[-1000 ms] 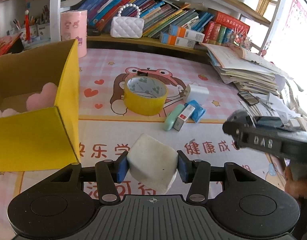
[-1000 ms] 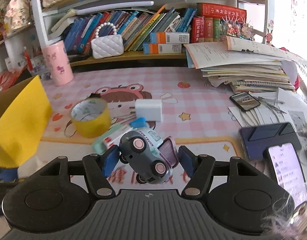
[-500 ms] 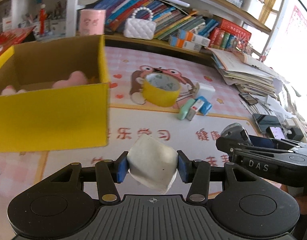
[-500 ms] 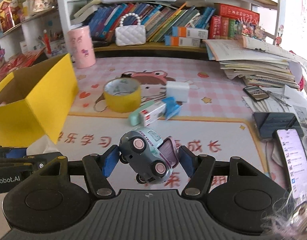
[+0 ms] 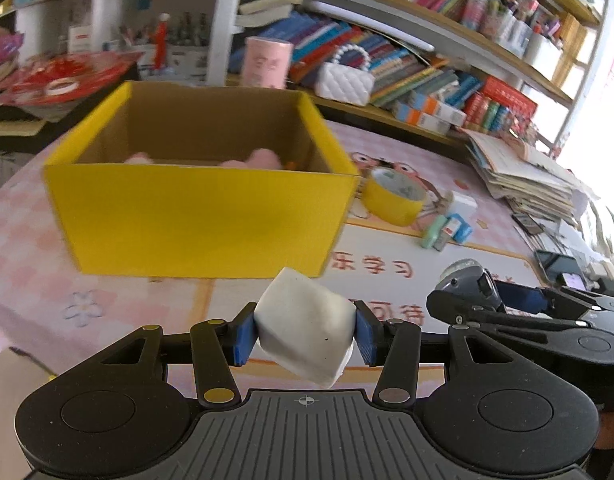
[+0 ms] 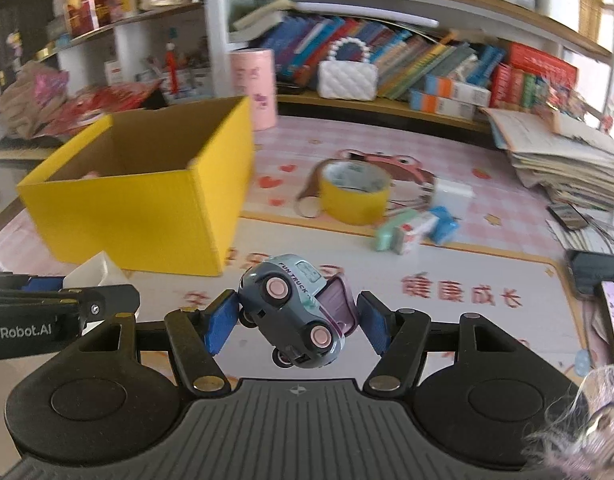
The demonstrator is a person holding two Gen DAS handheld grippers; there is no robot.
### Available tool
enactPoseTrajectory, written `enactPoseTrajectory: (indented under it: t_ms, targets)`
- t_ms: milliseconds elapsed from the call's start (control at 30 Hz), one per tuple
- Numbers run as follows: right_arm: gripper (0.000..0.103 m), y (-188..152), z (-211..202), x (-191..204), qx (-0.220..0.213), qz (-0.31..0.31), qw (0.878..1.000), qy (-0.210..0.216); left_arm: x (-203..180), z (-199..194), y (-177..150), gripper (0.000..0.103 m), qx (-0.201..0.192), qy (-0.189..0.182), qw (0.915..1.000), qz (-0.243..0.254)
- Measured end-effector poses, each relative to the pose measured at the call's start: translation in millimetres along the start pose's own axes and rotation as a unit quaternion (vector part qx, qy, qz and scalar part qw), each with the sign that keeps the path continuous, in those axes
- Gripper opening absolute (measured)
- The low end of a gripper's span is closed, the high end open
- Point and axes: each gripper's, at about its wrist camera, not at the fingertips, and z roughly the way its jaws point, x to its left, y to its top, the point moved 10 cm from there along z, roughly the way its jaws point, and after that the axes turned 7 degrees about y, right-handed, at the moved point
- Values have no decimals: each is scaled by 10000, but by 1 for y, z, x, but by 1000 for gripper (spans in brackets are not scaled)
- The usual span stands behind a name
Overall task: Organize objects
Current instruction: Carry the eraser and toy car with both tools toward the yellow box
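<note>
Tape roll (image 6: 355, 192) lies right of the box (image 6: 147, 216), purse (image 6: 348, 80) behind on shelf

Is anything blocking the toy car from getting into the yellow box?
Only the box's own near wall. The car, held in the right gripper, sits lower than the rim, so it likely must go over.

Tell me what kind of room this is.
Probably a child's study corner at home: crowded bookshelves, a pink cartoon desk mat, and a stack of papers at the side.
</note>
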Motion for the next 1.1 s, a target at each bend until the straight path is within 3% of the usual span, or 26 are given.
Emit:
enactPoseTrajectory:
  t_ms: [467, 1100]
  targets:
    - [63, -5, -3, 82, -74, -468, 9984, 307, 65, -33, -5, 48, -238, 178, 9992, -260]
    - [63, -13, -9, 123, -68, -673, 9972, 316, 90, -45, -8, 48, -335, 122, 9989, -316]
